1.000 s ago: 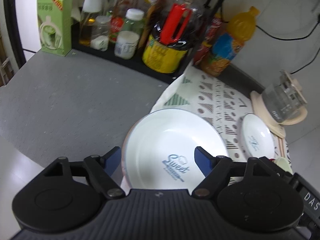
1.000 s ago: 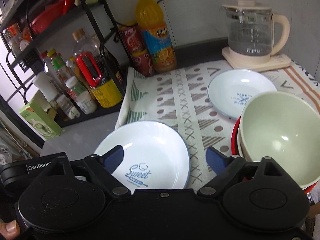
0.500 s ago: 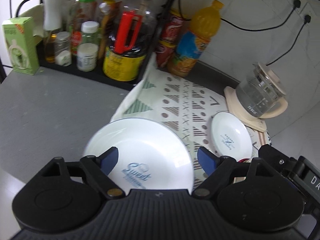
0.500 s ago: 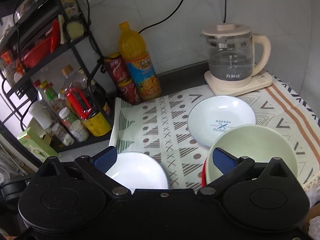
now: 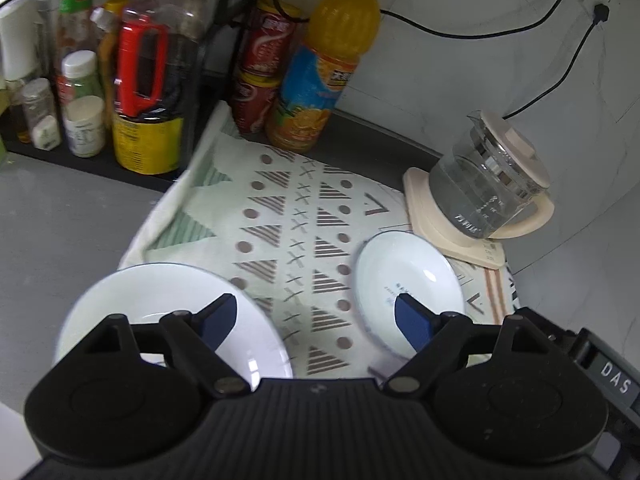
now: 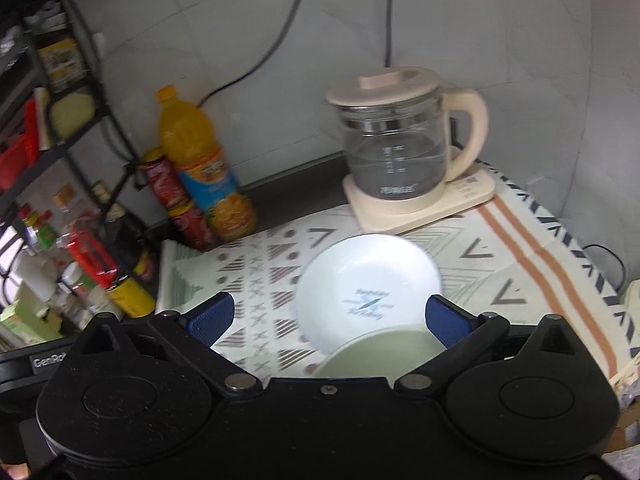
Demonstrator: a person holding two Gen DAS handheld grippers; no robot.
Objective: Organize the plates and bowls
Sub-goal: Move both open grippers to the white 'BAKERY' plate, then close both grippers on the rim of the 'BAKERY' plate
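Both claws, left [image 5: 316, 322] and right [image 6: 327, 317], are held apart and empty above the bench [image 5: 60, 216], probably between grasps. Small plate [image 6: 368, 292] lies at 12 o'clock of the right claw; green bowl [image 6: 380, 350], seemingly stacked, is partly hidden.

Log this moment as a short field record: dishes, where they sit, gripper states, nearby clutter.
large plate: white, at the left edge of the patterned cloth
small plate: white, on the cloth in front of the kettle
green bowl: nearest the right gripper, mostly hidden
left gripper: open, holding nothing
right gripper: open, holding nothing
clutter: juice bottle, cans, rack of bottles
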